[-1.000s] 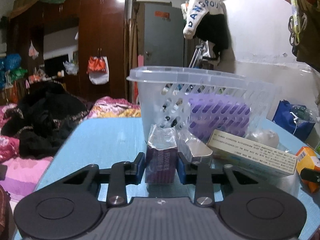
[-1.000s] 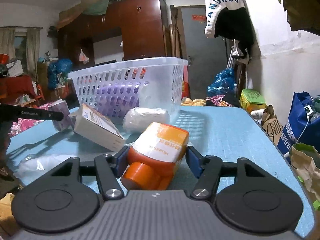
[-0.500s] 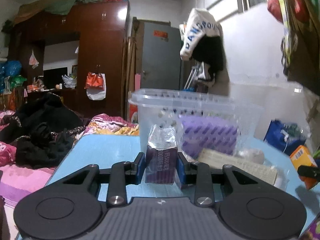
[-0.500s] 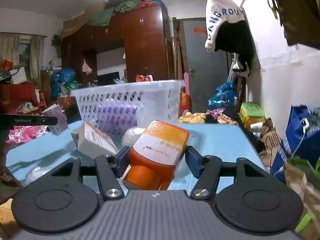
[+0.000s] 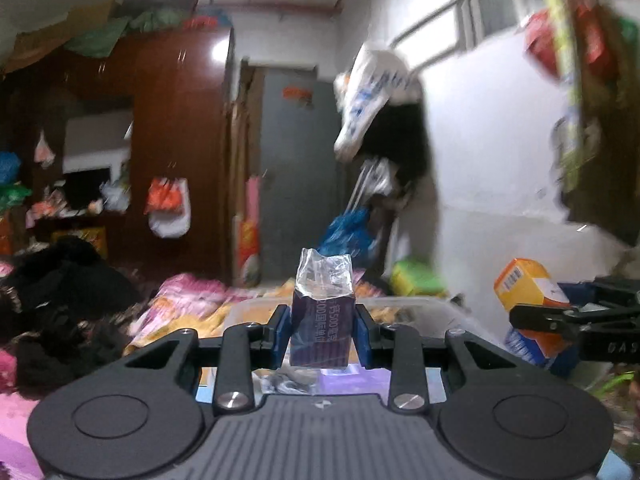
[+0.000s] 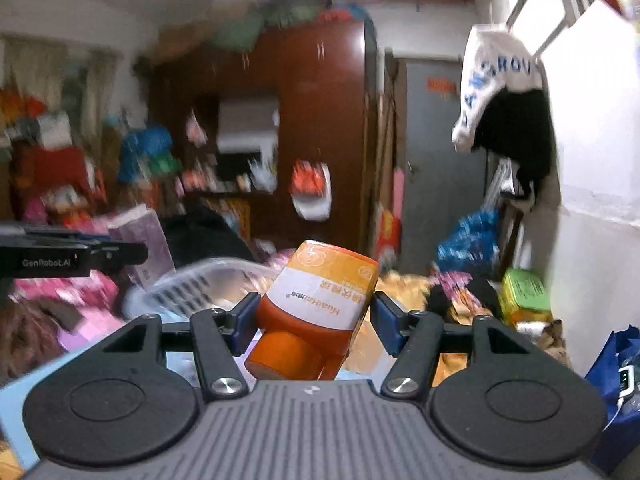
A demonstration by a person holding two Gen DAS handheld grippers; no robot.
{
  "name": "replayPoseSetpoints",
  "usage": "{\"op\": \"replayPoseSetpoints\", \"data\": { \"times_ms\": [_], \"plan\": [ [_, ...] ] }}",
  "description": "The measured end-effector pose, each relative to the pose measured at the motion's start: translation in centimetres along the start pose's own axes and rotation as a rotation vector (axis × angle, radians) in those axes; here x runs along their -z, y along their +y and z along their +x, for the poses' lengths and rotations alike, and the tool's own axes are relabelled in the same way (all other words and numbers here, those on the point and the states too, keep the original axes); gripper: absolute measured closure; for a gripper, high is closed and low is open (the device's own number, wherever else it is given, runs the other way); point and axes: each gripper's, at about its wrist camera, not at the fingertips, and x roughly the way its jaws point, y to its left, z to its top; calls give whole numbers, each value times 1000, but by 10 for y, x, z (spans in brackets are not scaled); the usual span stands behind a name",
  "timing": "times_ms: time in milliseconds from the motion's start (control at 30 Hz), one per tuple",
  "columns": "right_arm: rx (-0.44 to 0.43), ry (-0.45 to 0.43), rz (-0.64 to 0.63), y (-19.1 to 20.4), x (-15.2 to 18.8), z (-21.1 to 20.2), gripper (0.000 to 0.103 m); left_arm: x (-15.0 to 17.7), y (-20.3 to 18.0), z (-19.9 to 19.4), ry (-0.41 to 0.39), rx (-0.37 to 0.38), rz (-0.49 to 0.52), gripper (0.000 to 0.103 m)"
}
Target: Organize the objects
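Left claw [image 5: 322, 332] is clamping a purple pack [image 5: 322, 328], right claw [image 6: 312, 322] an orange bottle [image 6: 316, 308], both above the basket [image 6: 192, 288]; lowering in seems next

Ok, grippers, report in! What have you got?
Left gripper shut on purple pack. Right gripper shut on orange bottle. Both above basket.

The left gripper's side [image 6: 72, 258] is showing "GenRobot.AI" in the right wrist view; the orange bottle [image 6: 316, 304] is carrying an upside-down label reading "HuaHai" beside Chinese characters. The purple packet [image 5: 322, 330] is displaying "500" and "200" among Chinese characters, and the white hanging garment [image 6: 496, 84] is showing blue, partly folded letters "ANGROU"
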Motion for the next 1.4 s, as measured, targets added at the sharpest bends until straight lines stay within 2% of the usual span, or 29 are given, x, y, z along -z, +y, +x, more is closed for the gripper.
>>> {"op": "replayPoseSetpoints", "data": {
  "times_ms": [100,233,300,433,567,700,767,833,900,933,1033,1133,1233,1400],
  "plan": [
    [19,116,20,-4,-12,42,40,-13,1,51,120,-49,-4,66],
    [41,219,9,-3,-11,74,40,-17,8,84,203,-56,-21,66],
    [56,259,8,-4,-9,86,40,-16,8,90,227,-66,3,66],
    [78,285,17,-7,-6,91,40,-14,10,96,238,-79,20,66],
    [63,312,16,-8,-3,93,41,-8,12,99,266,-82,34,66],
    [63,303,0,-6,-1,90,38,-1,12,97,262,-79,30,66],
    [66,272,-4,-5,-3,82,20,1,11,93,215,-93,49,63],
    [58,202,0,-8,-5,65,8,3,8,85,170,-105,64,36],
    [50,111,8,-11,1,36,1,6,7,68,116,-104,73,28],
    [38,62,18,-13,8,18,0,9,6,58,91,-101,78,28],
    [-25,-15,70,-25,40,-23,0,30,13,19,47,-49,59,19],
    [-50,-13,102,-33,80,-40,0,69,24,-10,74,0,23,17],
    [-32,48,126,-33,111,-32,0,108,32,-16,144,35,-22,17],
    [0,125,193,-31,120,-7,0,130,31,-4,199,57,-27,17]
  ]
}}
